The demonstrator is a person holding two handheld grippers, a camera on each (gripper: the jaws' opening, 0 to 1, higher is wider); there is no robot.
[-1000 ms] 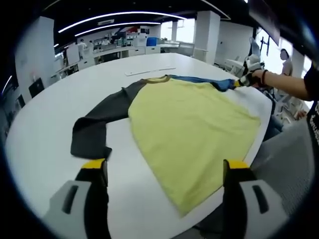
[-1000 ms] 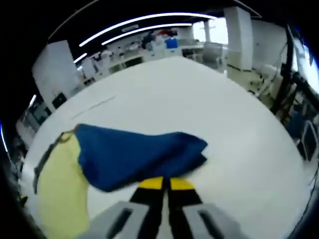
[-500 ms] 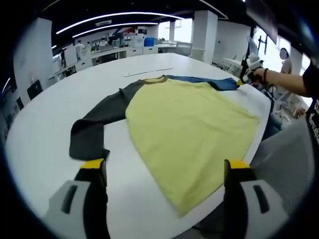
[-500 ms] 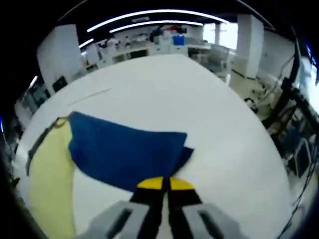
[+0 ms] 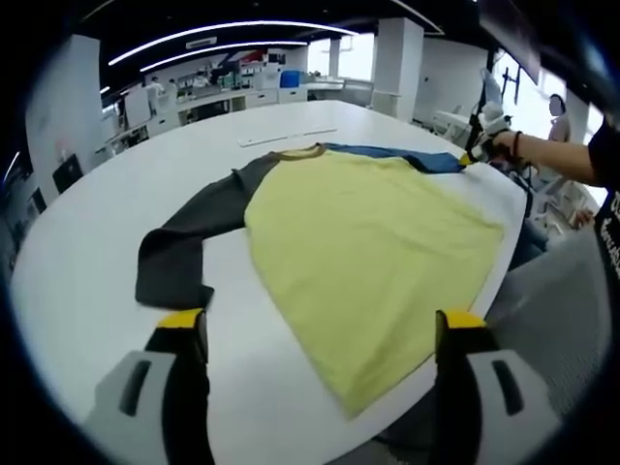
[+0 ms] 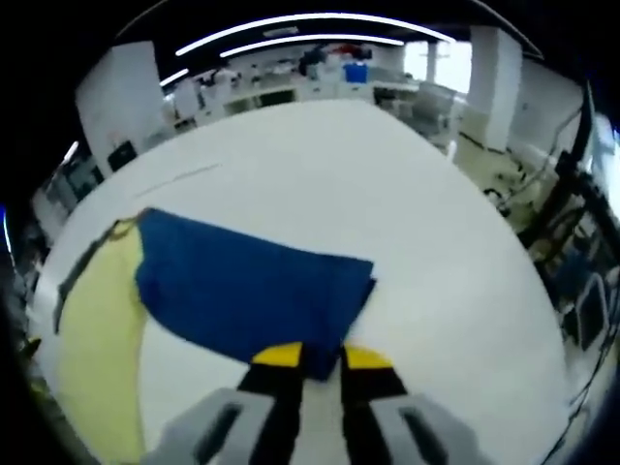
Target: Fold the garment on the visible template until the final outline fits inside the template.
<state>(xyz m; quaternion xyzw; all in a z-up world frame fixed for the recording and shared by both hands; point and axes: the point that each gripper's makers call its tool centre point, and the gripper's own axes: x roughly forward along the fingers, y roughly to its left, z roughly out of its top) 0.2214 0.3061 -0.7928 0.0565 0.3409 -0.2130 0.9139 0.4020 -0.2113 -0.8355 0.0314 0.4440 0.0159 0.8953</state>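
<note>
Garment (image 5: 373, 252) lies flat on the white table (image 5: 87, 252); left tongs (image 5: 315, 334) spread wide, right tongs (image 6: 315, 356) slightly parted around the blue sleeve (image 6: 247, 291).

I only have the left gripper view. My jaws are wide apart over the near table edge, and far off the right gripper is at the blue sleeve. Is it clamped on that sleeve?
Observer: In the right gripper view the right gripper has its jaws parted a little, with the cuff edge of the blue sleeve lying between the yellow tips. I would not call it a firm clamp.
Operator: Does the sleeve lie flat out there?
Observer: Yes, it is spread flat on the white table, reaching out from the yellow body.
Operator: Anything beyond the cuff?
Observer: Bare tabletop, then the table's rounded edge, with floor and dark stands past it.
</note>
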